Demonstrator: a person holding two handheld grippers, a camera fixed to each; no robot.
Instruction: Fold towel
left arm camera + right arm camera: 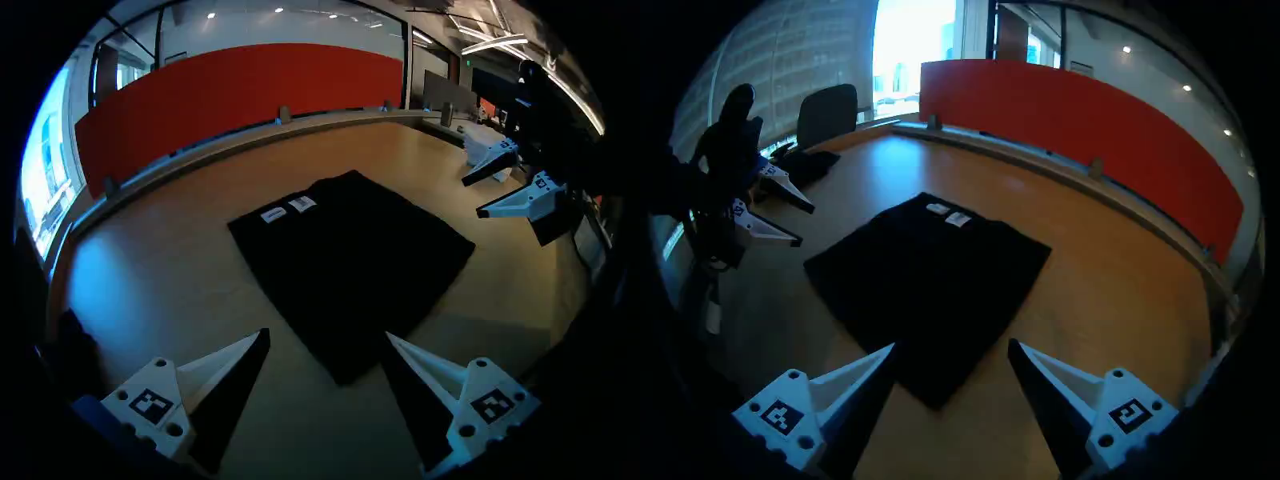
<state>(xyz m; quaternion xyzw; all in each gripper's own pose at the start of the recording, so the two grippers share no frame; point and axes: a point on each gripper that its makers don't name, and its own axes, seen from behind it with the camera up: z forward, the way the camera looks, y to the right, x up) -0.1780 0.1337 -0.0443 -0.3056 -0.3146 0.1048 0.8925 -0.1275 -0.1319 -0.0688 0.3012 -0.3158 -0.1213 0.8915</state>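
One broad wooden table [160,272] spreads under both of our views, and a long red partition [240,96] runs along its far edge. On the middle of the table lies the black towel [352,256], spread flat in a rough rectangle, with one corner pointing toward us in both the left gripper view and the right gripper view. We hold the left tongs [326,334] above the table at that near corner, their two fingers spread wide with nothing between them. The right tongs [952,345] hover the same way over the corner nearest them, also wide open and empty. In the left gripper view we see the right tongs off to the right beyond the towel, apart from the cloth. Smallest of all, two white labels [288,209] sit side by side near the towel's far edge.
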